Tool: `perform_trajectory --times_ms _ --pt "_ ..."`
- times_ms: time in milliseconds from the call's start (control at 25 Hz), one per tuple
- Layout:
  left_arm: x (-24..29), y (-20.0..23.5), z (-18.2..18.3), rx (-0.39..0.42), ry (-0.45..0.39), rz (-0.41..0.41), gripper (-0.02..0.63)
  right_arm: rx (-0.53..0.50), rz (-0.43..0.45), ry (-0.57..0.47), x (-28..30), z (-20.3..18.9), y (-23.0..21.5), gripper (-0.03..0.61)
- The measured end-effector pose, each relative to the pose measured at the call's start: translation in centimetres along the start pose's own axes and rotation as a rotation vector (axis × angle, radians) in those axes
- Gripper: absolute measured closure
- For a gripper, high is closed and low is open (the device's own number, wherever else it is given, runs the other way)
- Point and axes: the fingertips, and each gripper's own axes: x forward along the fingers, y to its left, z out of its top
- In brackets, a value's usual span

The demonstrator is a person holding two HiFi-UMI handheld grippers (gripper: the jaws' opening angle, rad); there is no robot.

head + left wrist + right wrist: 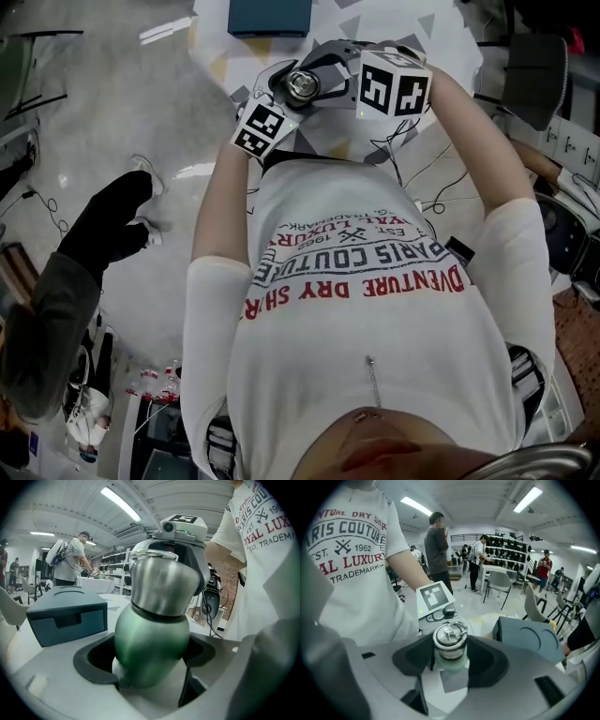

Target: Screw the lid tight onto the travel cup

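I hold the travel cup (302, 84) up in front of my chest between both grippers. In the left gripper view its green body (152, 644) fills the space between the jaws, tilted, with the steel lid (161, 585) on top. My left gripper (150, 670) is shut on that green body. In the right gripper view the lid (450, 641), which has a metal ring on its top, sits between the two dark pads. My right gripper (450, 656) is shut on it, a pad against each side. The left gripper's marker cube (436, 599) shows just behind the lid.
A teal box (65, 613) with a drawer stands on the white table (441, 37) beyond the cup. Another person's dark trouser leg (103, 234) is on the floor to my left. Several people, chairs and shelves stand farther back in the room.
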Motion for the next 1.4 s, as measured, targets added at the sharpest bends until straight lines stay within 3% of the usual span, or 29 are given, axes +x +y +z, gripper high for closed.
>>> perform_trajectory --times_ms 120,520,1040,1160,1400 --pt "0.1 0.0 0.0 0.001 0.002 0.0 0.198 -0.007 -0.011 -0.032 -0.1 -0.1 0.0 0.345" --pt "-0.1 -0.2 0.0 0.004 0.005 0.002 0.198 0.17 -0.133 -0.159 -0.1 -0.1 0.1 0.347" --pt "0.1 -0.1 0.1 0.008 0.009 0.011 0.199 0.356 -0.474 -0.177 -0.3 -0.5 -0.4 0.347" --pt "0.0 0.0 -0.1 0.007 0.01 0.012 0.199 0.36 -0.469 -0.201 -0.1 -0.4 -0.4 0.346" --pt "-0.3 0.1 0.0 0.007 0.01 0.012 0.199 0.266 -0.314 -0.168 0.2 -0.1 0.7 0.311"
